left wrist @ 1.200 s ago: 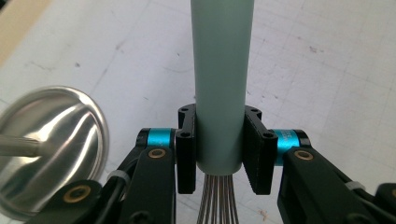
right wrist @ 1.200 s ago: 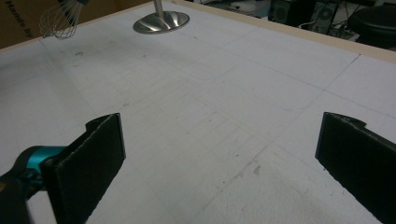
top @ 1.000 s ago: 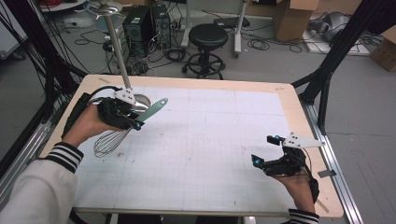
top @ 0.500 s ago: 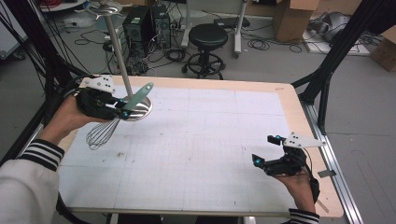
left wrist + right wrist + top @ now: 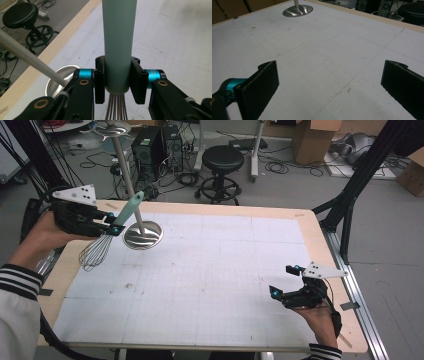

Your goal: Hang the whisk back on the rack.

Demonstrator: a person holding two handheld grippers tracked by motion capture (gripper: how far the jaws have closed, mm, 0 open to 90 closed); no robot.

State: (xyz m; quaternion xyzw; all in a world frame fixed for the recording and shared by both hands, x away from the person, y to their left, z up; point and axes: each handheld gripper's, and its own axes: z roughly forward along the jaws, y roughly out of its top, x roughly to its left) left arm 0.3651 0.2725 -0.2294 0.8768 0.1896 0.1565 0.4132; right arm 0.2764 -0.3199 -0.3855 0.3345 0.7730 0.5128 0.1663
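Note:
My left gripper (image 5: 114,224) is shut on a whisk with a pale green handle (image 5: 129,208) and a wire head (image 5: 95,251), held tilted in the air over the table's left edge. In the left gripper view both black pads clamp the green handle (image 5: 119,45) just above the wires (image 5: 117,107). The whisk sits just left of a metal stand with a round steel base (image 5: 143,235) and a slanting pole (image 5: 126,175). My right gripper (image 5: 282,282) rests near the table's right front corner, jaws wide apart with nothing between them; its two pads (image 5: 260,85) frame bare table.
The table (image 5: 210,270) is covered with white gridded paper. The stand's base (image 5: 297,11) shows far off in the right gripper view. A black stool (image 5: 224,162), computer cases and cables lie on the floor behind. Black frame legs stand at both table sides.
My left hand has lifted the whisk and carried it left and toward the far edge; the handle now points up beside the stand's pole. The right gripper has stayed put.

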